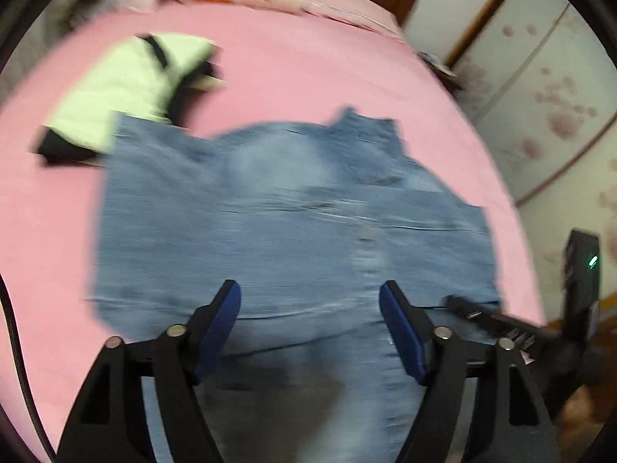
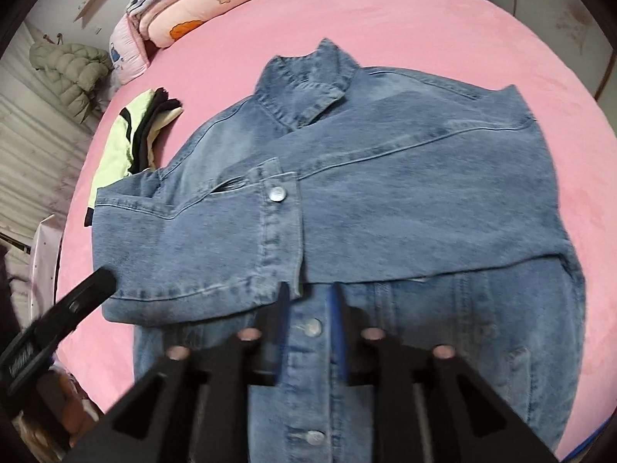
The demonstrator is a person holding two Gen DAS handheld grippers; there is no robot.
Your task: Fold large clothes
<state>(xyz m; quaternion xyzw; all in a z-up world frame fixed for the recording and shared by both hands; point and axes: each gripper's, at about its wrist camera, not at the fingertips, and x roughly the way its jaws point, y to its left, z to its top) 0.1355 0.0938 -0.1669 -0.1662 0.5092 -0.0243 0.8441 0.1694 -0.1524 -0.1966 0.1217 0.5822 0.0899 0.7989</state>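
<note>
Your denim jacket (image 2: 385, 200) lies flat on the pink bed (image 2: 424, 19), collar away from you, both sleeves folded across the chest. Your left gripper (image 1: 310, 301) hangs over the lower part of the jacket with its fingers spread wide, nothing between them. Your right gripper (image 2: 308, 293) sits at the button placket, fingers parted narrowly; whether they pinch the denim cannot be told. A folded green-and-black garment (image 2: 127, 135) lies beside the jacket's far left corner.

The denim jacket (image 2: 347, 200) lies on the bed (image 2: 424, 19), folded clothes (image 2: 127, 142) just left.
</note>
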